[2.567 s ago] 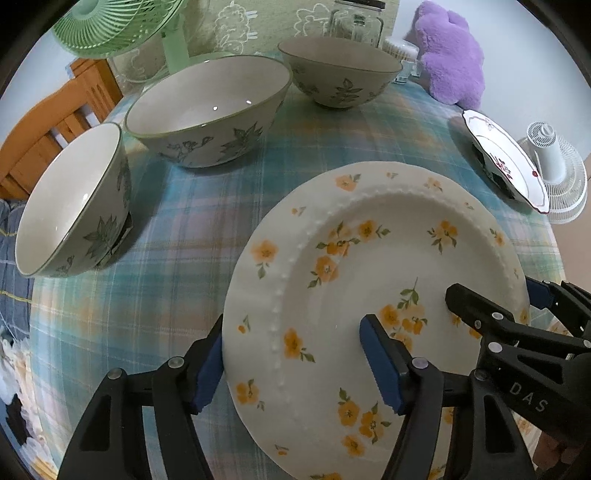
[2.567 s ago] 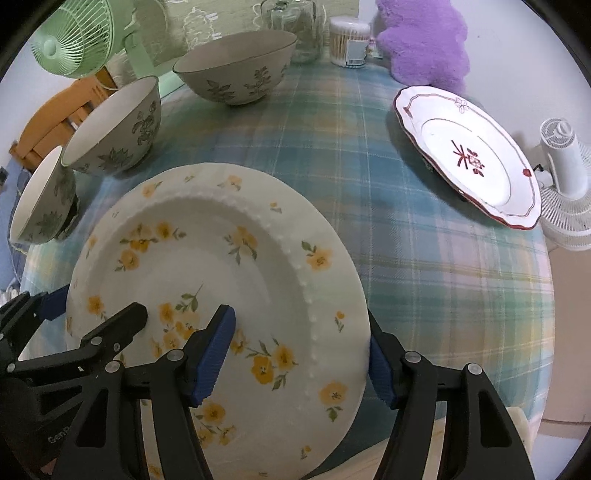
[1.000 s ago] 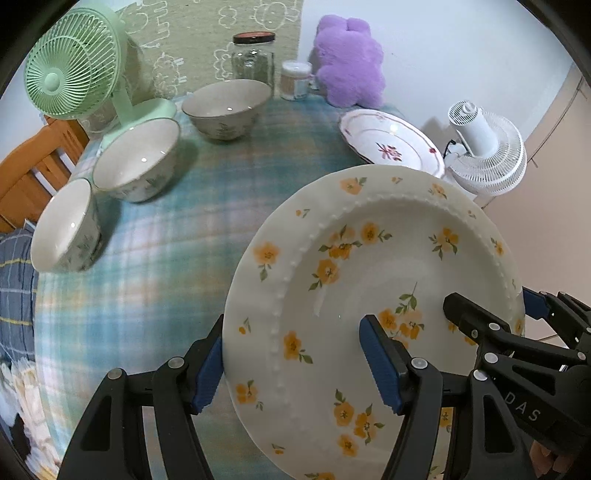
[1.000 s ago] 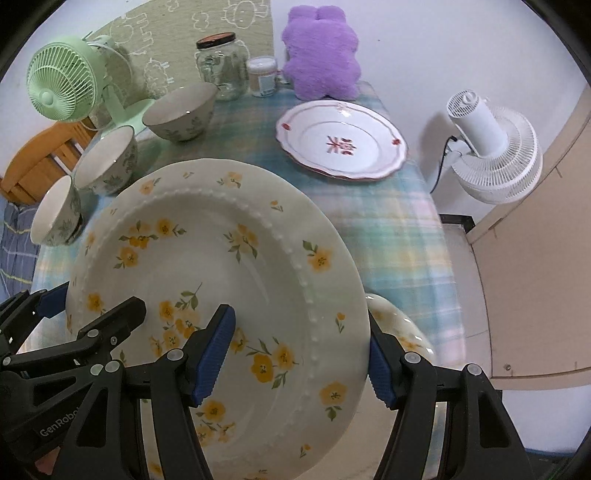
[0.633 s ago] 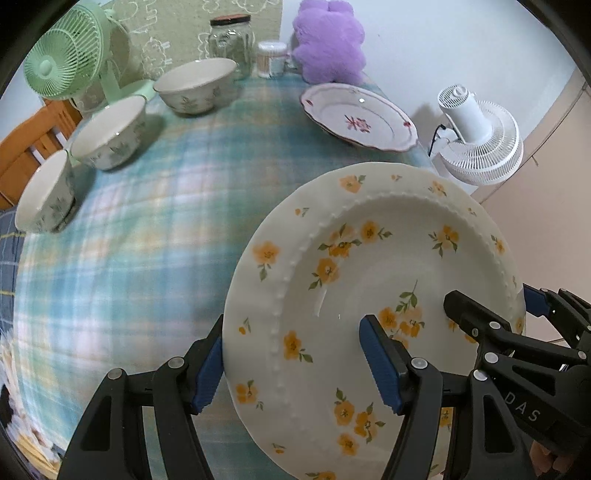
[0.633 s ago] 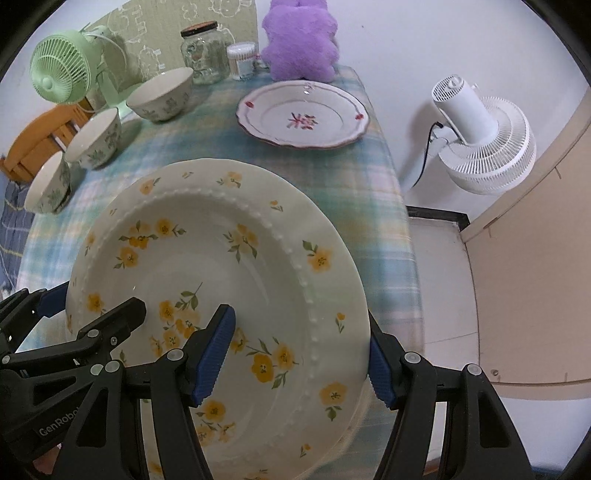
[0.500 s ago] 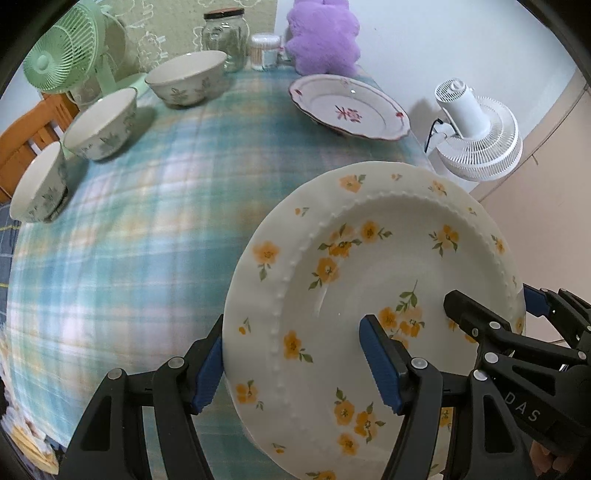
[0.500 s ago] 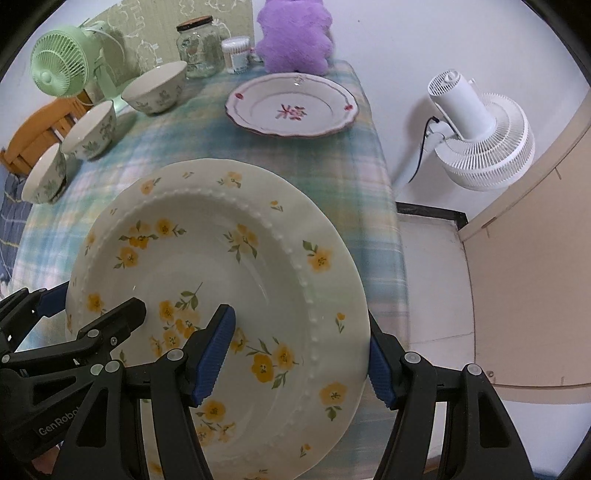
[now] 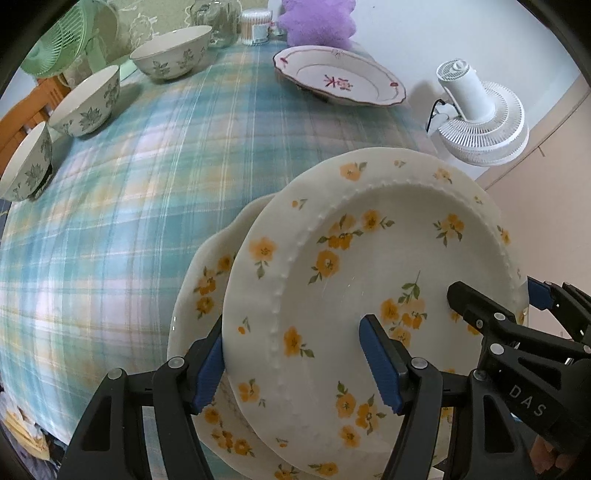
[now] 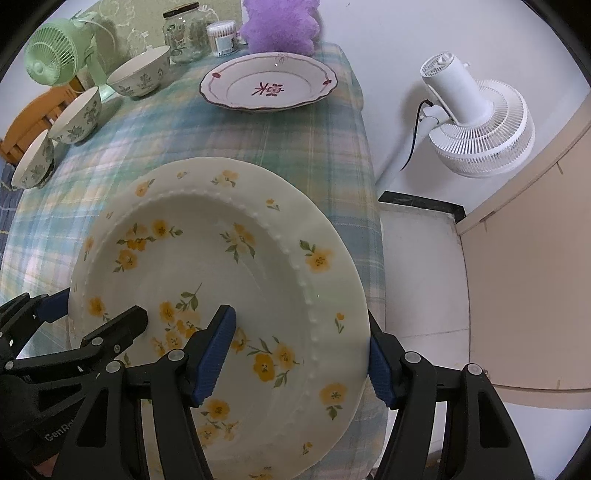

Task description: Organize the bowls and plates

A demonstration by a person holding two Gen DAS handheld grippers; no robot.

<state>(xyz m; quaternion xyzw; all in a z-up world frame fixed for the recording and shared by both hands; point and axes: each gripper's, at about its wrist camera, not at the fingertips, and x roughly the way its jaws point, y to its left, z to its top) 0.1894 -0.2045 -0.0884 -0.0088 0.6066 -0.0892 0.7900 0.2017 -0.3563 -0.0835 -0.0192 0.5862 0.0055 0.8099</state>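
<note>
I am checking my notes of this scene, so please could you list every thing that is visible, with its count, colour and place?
yellow-flower plate: 1, cream with yellow flowers, held over the near edge of the table
second flowered plate: 1, same pattern, under the held one
red-trimmed plate: 1, white and red, far right of the table
bowls: 3, cream with dark leaves, in a row along the left side
tablecloth: 1, blue-green plaid
glass jar: 1, clear, far edge
small container: 1, far edge
plush toy: 1, purple, far edge
green fan: 1, far left
white fan: 1, right of the table
left hand-held gripper: 1, black and blue, clamping the held plate
right hand-held gripper: 1, same, clamping the opposite rim
</note>
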